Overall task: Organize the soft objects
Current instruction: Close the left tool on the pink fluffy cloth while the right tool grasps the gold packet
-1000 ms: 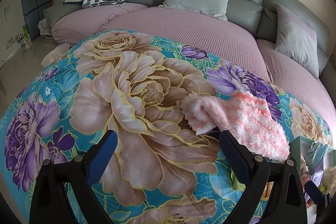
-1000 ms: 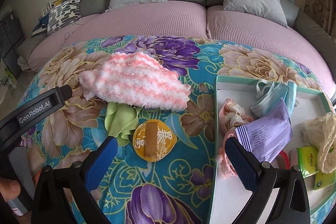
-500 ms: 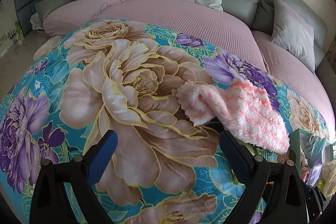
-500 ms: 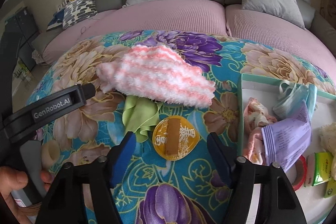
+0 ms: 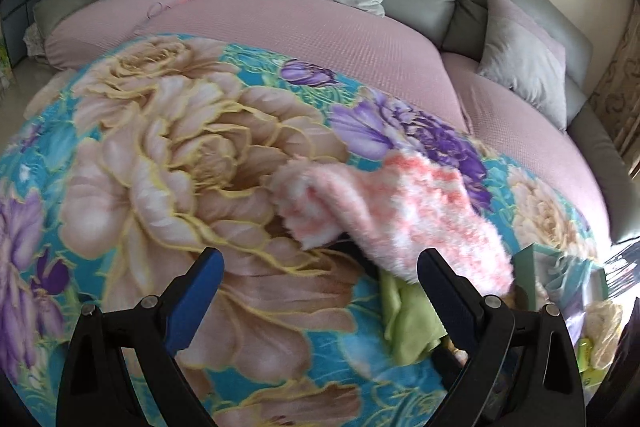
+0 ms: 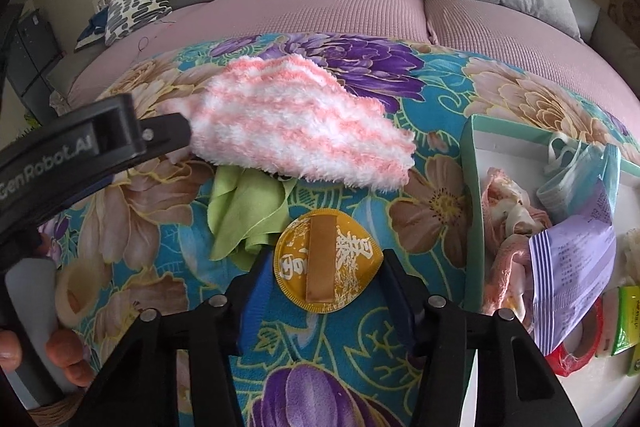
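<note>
Right wrist: jaws closing around yellow pad (image 6: 328, 261)

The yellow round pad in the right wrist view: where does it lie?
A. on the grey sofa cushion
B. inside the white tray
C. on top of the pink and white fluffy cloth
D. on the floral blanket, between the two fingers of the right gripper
D: the yellow round pad lies on the floral blanket, and the right gripper is closing with a finger on each side of it.

Floral blanket (image 6: 500, 95) w/ sock (image 6: 296, 131), cloth (image 6: 244, 211), tray (image 6: 472, 187)
</note>
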The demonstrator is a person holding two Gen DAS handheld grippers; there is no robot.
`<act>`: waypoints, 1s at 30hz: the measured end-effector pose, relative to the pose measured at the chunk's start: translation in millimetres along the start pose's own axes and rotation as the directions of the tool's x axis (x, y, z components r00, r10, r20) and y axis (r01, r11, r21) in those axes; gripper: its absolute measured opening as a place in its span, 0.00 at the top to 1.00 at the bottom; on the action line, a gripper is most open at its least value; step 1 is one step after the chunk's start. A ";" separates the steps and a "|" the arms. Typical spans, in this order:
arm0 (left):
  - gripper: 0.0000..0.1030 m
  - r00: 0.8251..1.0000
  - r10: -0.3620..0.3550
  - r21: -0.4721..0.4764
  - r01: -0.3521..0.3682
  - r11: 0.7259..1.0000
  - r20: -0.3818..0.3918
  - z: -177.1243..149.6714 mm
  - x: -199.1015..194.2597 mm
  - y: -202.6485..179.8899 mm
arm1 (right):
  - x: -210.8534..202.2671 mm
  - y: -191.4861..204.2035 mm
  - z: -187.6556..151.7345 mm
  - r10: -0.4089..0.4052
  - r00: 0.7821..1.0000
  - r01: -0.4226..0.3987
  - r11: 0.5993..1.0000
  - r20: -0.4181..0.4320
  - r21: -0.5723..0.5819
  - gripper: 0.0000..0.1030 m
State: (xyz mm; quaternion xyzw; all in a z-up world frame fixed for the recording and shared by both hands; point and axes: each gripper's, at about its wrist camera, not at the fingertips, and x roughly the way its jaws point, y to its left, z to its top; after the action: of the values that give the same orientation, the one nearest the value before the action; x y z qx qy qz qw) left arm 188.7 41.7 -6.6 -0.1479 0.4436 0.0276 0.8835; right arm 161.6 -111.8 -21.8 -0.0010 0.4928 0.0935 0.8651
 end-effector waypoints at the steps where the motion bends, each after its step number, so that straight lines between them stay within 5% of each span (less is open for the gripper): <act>1: 0.05 1.000 -0.023 -0.011 0.023 1.000 -0.004 0.8 2.8 -0.7 | -0.2 -1.0 0.2 0.004 1.000 -0.004 1.000 0.002 0.004 0.46; 6: 0.11 0.997 -0.083 -0.035 0.083 0.996 0.000 3.0 11.9 -6.0 | 0.5 -2.5 1.0 0.014 1.000 -0.014 1.000 0.003 0.008 0.46; 13: 0.90 0.994 -0.111 -0.050 0.111 0.993 0.013 4.0 17.8 -9.6 | 1.3 -3.6 1.3 0.021 1.000 -0.021 1.000 0.004 0.012 0.46; 20: 0.94 0.986 -0.162 -0.060 0.164 0.985 0.033 3.5 10.2 -8.4 | -1.1 -5.6 1.1 0.041 0.999 -0.041 0.999 0.016 0.028 0.48; 30: 0.94 0.951 -0.237 -0.013 0.244 0.970 0.198 15.8 -46.4 -15.9 | -30.3 -8.6 3.8 0.057 0.994 -0.060 0.998 0.096 0.033 0.49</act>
State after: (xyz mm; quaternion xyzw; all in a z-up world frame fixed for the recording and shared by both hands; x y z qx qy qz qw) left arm 175.7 34.9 42.7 -0.2136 0.3332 -0.0576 0.9165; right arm 151.2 -124.9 5.2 0.0335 0.4524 0.1098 0.8844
